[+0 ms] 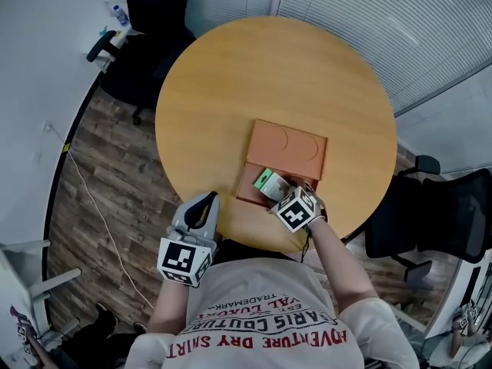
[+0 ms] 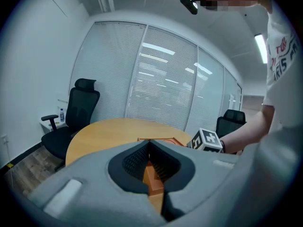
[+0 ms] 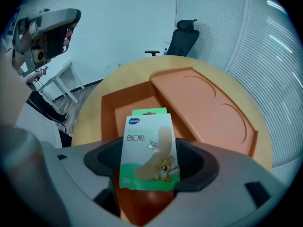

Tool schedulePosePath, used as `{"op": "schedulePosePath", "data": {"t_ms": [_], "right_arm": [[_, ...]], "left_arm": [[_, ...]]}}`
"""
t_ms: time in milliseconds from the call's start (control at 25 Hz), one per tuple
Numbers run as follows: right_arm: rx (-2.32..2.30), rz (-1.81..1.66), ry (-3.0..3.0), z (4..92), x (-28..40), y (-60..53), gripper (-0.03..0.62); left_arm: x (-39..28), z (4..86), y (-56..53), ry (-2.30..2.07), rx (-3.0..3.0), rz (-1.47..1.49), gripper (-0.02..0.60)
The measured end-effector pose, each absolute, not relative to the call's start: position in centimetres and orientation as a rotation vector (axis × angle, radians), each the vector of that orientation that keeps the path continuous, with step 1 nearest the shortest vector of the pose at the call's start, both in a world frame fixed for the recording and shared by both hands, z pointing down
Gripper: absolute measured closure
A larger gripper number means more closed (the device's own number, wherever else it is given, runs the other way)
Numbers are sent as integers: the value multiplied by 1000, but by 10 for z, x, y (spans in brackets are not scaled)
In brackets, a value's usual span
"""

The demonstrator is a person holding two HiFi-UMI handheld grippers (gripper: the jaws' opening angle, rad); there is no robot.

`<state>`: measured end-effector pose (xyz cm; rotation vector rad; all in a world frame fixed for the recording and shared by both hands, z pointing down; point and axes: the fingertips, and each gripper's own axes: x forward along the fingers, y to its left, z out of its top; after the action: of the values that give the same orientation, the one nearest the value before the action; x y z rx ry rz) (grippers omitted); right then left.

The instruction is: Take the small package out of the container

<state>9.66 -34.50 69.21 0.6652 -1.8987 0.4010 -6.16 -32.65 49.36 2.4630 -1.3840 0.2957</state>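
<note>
An orange container (image 1: 250,184) lies open on the round wooden table (image 1: 231,75), its lid (image 1: 287,148) folded out flat on the far side. My right gripper (image 1: 283,194) is shut on a small green-and-white plaster package (image 3: 149,151), held just above the container's tray (image 3: 124,109). That same package (image 1: 269,183) shows in the head view over the tray. My left gripper (image 1: 201,210) hovers at the table's near edge, left of the container, jaws shut with nothing between them. Past its jaws I see the container (image 2: 154,181) and the right gripper's marker cube (image 2: 207,141).
Black office chairs stand at the far left (image 1: 146,44) and at the right (image 1: 438,214) of the table. A white desk with a bottle (image 1: 118,14) is at the back left. A white cable (image 1: 92,198) runs over the wooden floor. Window blinds (image 1: 400,21) line the right side.
</note>
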Motion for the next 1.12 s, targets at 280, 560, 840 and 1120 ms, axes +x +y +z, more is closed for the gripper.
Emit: {"op": "schedulePosePath", "data": {"t_ms": [280, 560, 840, 1120], "right_arm": [[678, 385, -1895, 670, 99, -335, 238], [796, 404, -1938, 626, 96, -331, 238], [1012, 392, -2007, 570, 109, -335, 238], [1443, 426, -2225, 483, 129, -345, 235]], "left_arm": [[-57, 475, -324, -1367, 2528, 301, 569], [-41, 459, -326, -1304, 2606, 300, 569], [-23, 437, -335, -1246, 2696, 287, 569], [-8, 417, -343, -1167, 2789, 292, 569]]}}
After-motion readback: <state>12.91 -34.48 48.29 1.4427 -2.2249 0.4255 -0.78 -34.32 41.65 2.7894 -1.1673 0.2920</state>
